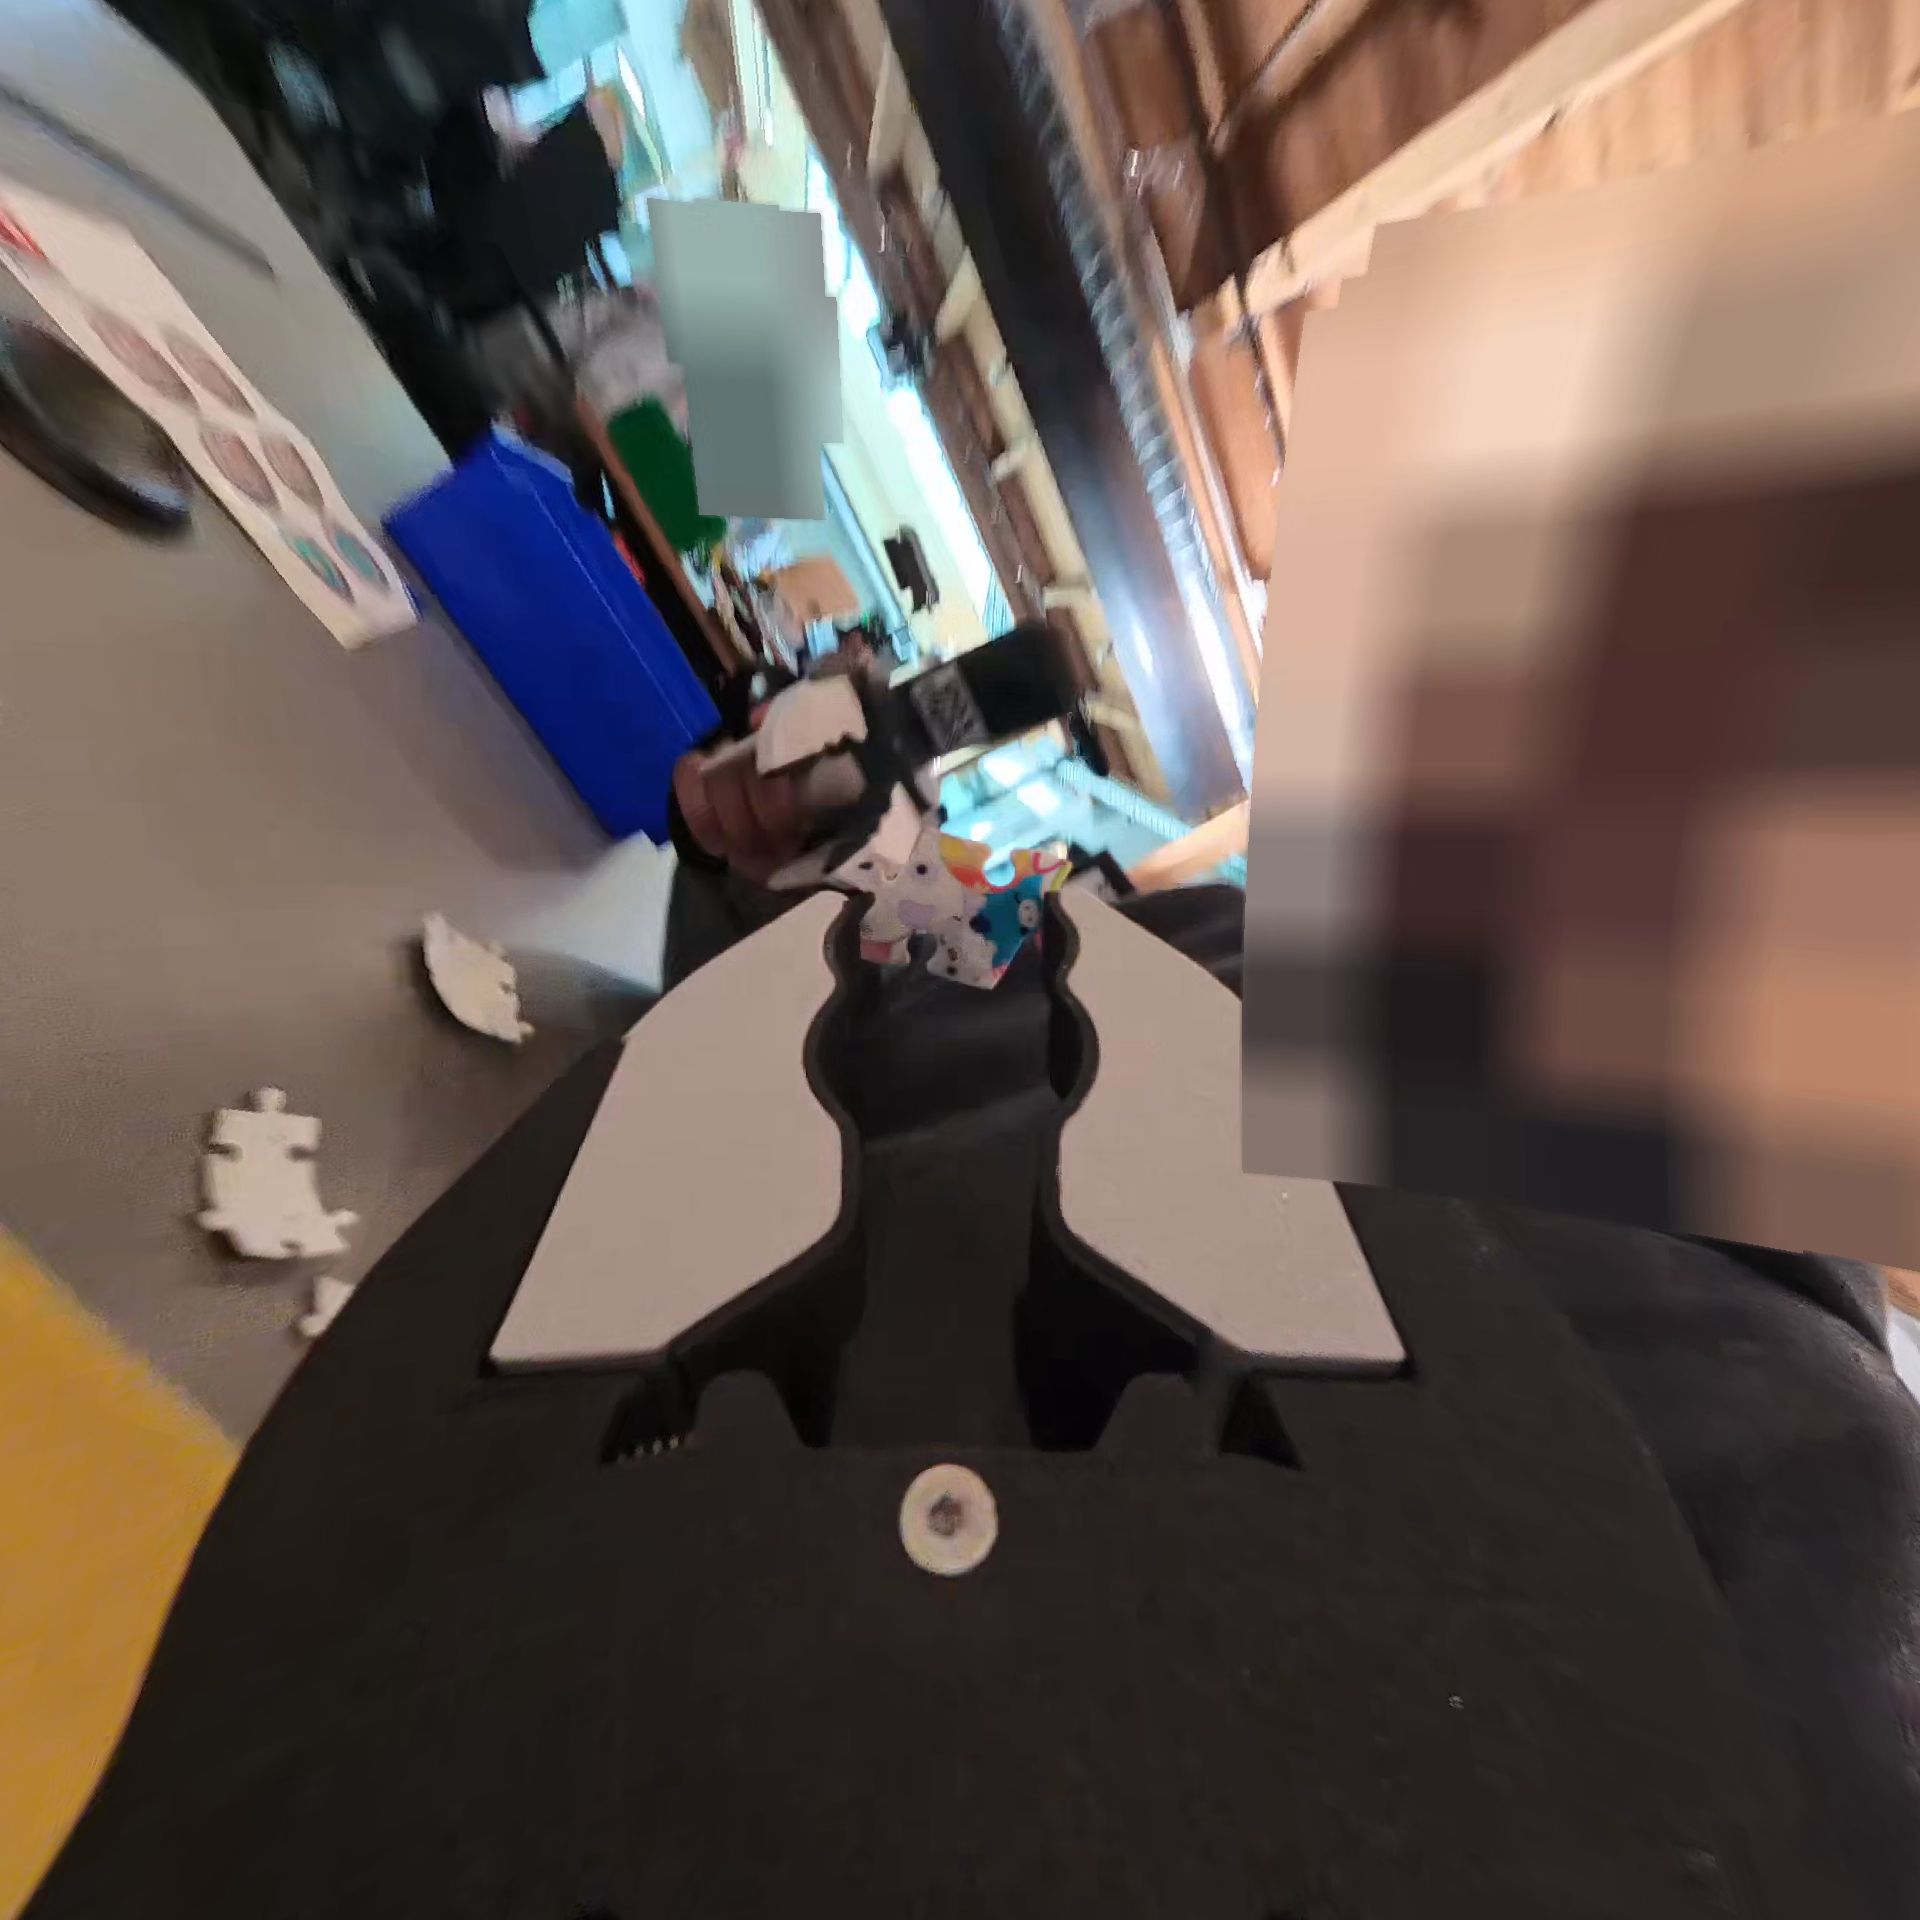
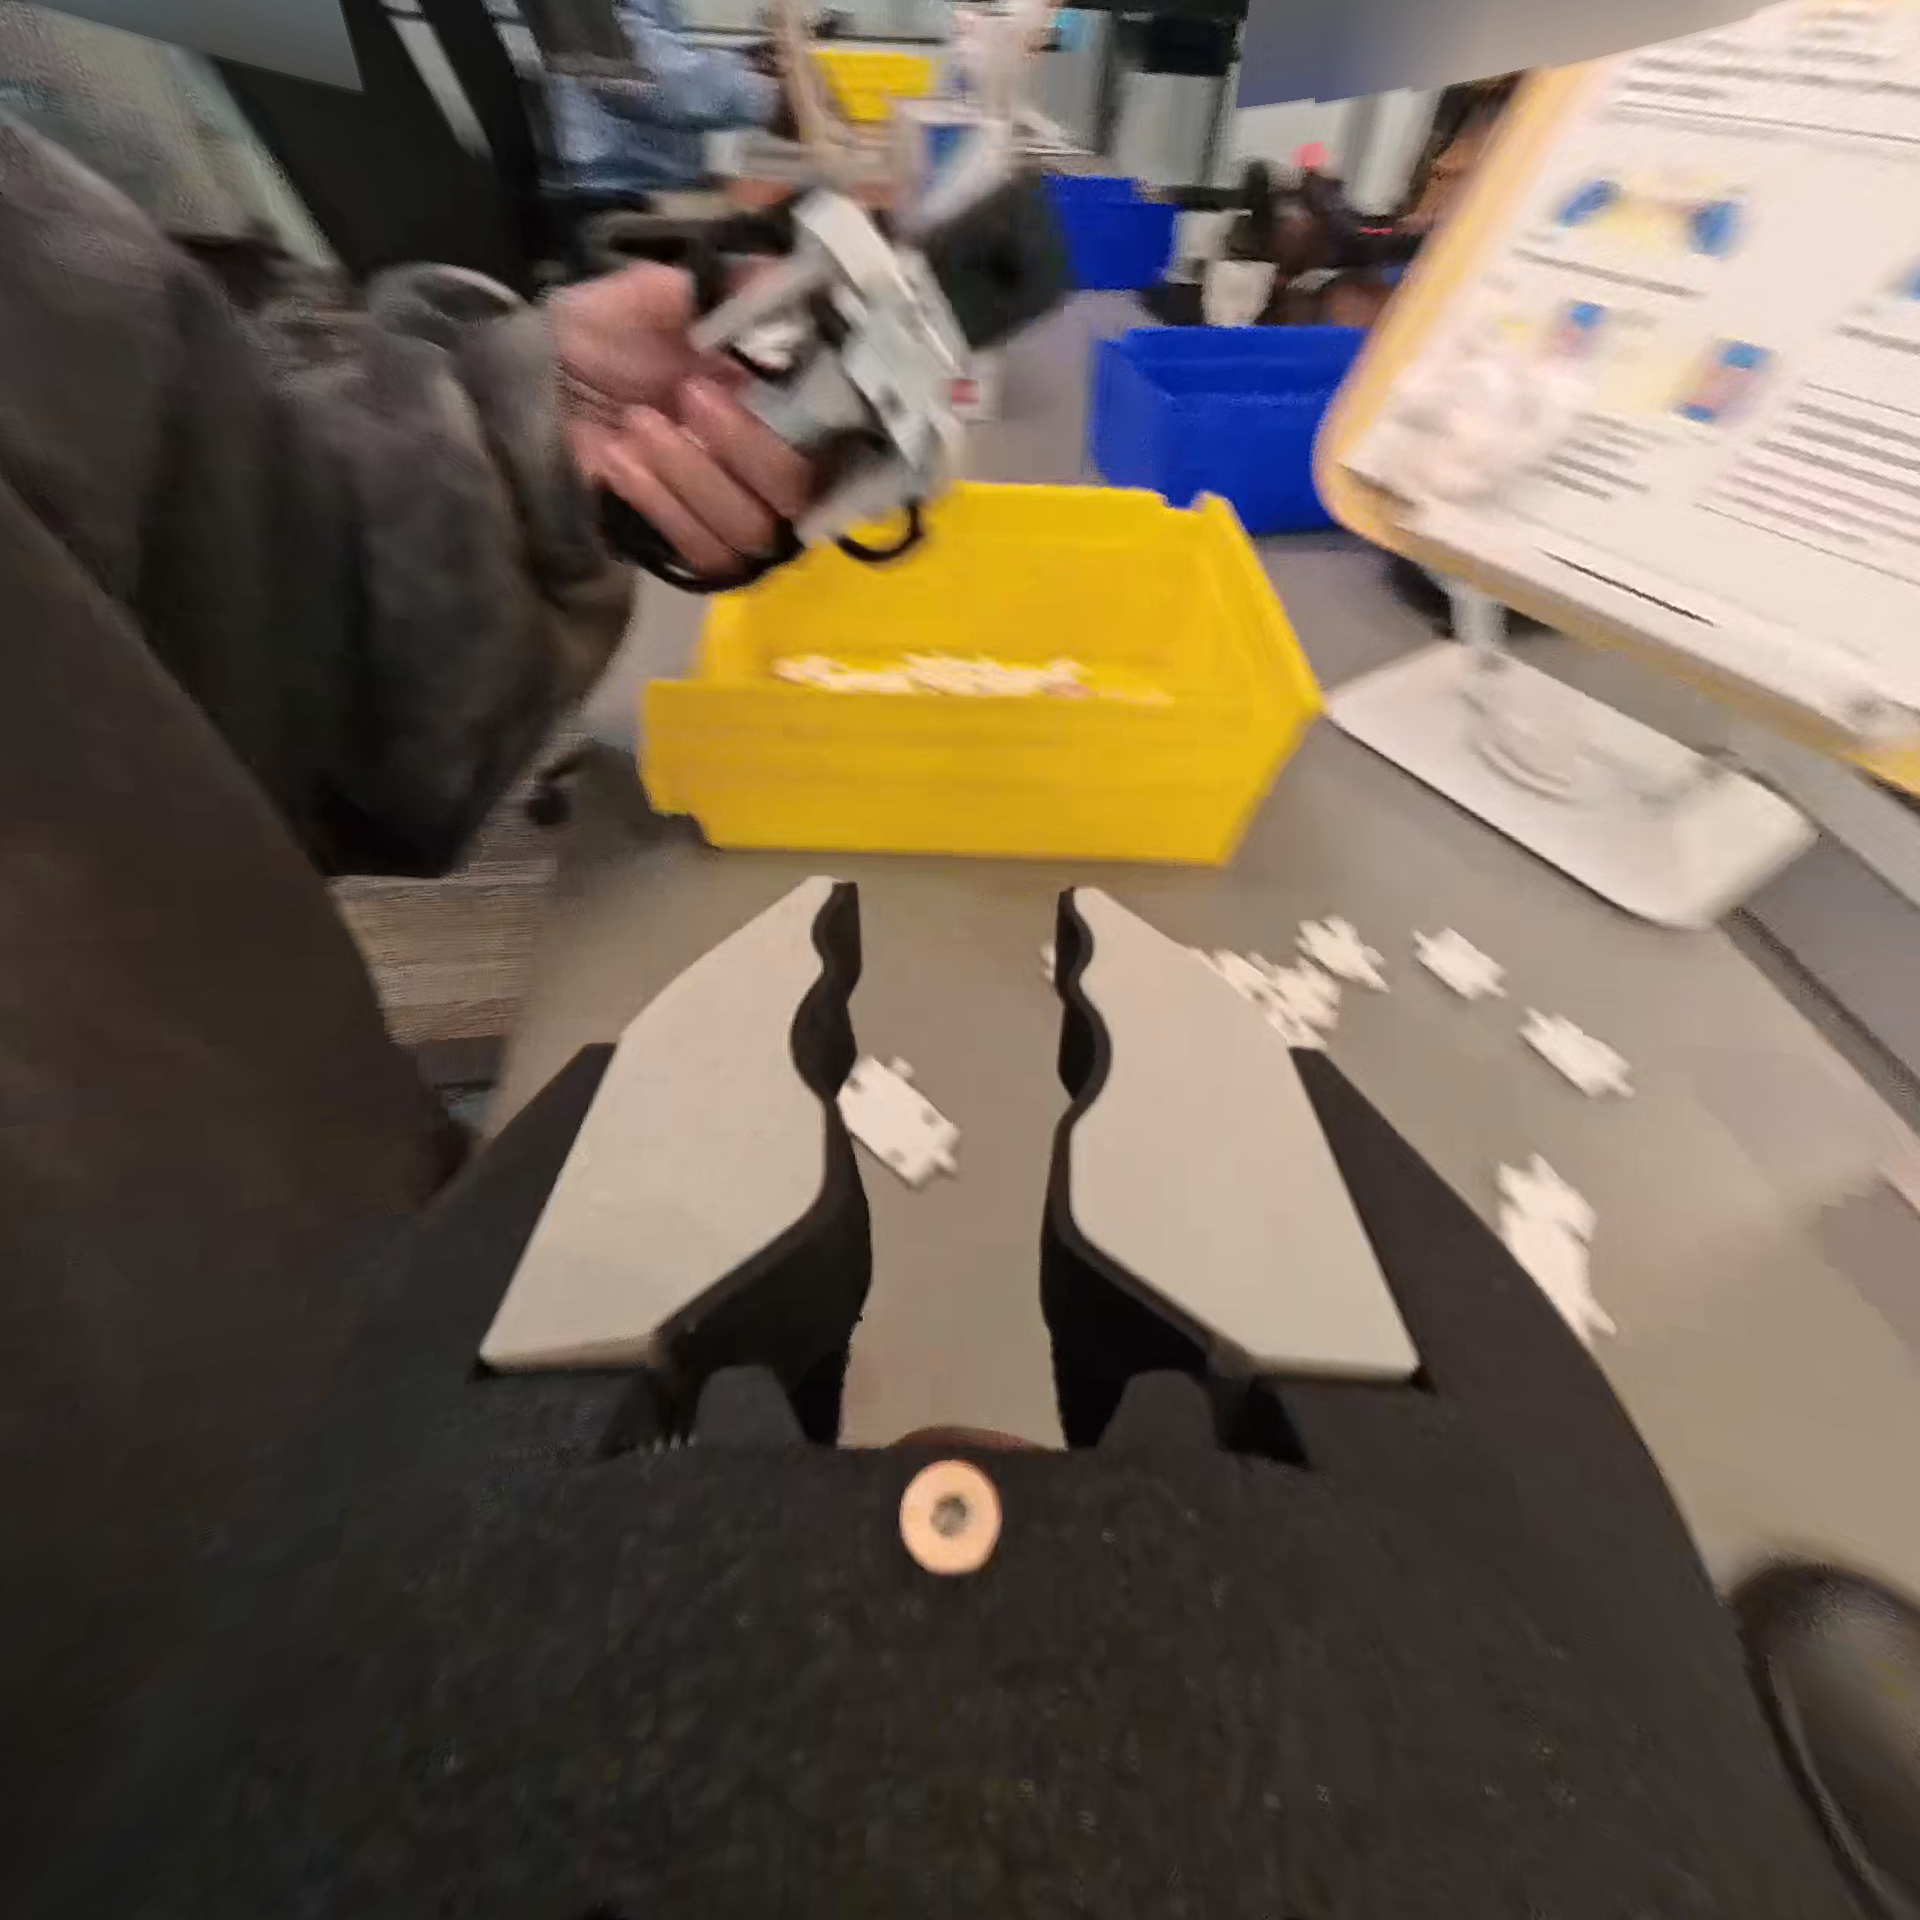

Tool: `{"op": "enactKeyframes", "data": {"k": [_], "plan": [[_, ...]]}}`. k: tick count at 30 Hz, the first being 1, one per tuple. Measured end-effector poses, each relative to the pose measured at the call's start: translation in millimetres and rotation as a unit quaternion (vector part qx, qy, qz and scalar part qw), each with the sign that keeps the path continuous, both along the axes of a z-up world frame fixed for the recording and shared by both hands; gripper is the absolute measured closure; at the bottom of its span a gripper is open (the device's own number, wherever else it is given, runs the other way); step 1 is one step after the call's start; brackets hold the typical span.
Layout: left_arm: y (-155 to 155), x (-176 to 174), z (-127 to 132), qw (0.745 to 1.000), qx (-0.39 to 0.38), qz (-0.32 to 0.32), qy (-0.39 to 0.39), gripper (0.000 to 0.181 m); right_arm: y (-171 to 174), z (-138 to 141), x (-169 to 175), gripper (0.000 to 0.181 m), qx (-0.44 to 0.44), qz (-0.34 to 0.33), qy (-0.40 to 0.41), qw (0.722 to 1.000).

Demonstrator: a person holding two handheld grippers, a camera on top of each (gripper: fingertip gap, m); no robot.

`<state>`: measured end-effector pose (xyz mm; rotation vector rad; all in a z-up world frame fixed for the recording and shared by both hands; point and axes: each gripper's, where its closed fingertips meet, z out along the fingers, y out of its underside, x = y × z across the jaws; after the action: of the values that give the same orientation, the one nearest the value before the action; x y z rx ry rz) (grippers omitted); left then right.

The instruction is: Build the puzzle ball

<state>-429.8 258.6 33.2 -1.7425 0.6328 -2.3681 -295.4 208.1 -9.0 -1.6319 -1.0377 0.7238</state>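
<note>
My left gripper (image 1: 948,935) is tipped up off the counter (image 1: 208,831), and its fingers (image 1: 717,1122) pinch a cluster of joined puzzle pieces (image 1: 940,914) at the very tips: printed, colourful pieces with white, blue and pink patches. The cluster sticks out beyond the fingertips, and my other gripper (image 1: 883,748) shows farther off, close to its far edge; I cannot tell whether the two touch. On the counter to the left lie loose white pieces (image 1: 272,1179), blank side up, with a blue bin (image 1: 551,634) beyond them.

My right gripper (image 2: 958,914) has its fingers (image 2: 1195,1132) parted, with nothing between them; through the gap I see bare counter (image 2: 956,1268) and one white piece (image 2: 899,1120) lying flat just beside the left finger. More white pieces (image 2: 1455,961) are scattered to the right, well apart from each other. Straight ahead stands a yellow bin (image 2: 977,769) with pale pieces in its bottom. Above its left rim my left hand (image 2: 665,416), in a dark sleeve (image 2: 260,520), holds the other gripper, blurred. A printed instruction sheet (image 2: 1683,343) on a white stand (image 2: 1579,790) sits at the right, and blue bins (image 2: 1216,436) stand behind the yellow one.
</note>
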Motion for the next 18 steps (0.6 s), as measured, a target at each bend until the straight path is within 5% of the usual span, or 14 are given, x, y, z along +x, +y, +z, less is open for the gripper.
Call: {"op": "enactKeyframes", "data": {"k": [1,5,10,15,18], "plan": [[-12.6,12.5,0.4,1.0,0.001,-0.027,0.014,0.149,-3.0,8.0,-18.3,0.147,-0.004,0.036,0.002,0.999],[-59.5,53.7,-0.2,0.99,-0.014,-0.127,0.055,0.148,-11.2,32.8,-57.8,0.155,0.037,0.102,-0.001,0.994],[-96.9,77.5,-12.4,0.977,-0.01,-0.188,0.099,0.148,-39.4,31.8,-53.0,0.161,0.028,0.165,0.0,0.986],[-112.8,93.1,-20.4,0.971,-0.017,-0.209,0.118,0.151,-56.7,17.9,-46.7,0.178,0.04,0.186,-0.045,0.981],[-102.5,96.7,-17.5,0.979,0.005,-0.167,0.117,0.155,-51.0,19.0,-36.6,0.179,0.035,0.155,-0.028,0.987]]}}
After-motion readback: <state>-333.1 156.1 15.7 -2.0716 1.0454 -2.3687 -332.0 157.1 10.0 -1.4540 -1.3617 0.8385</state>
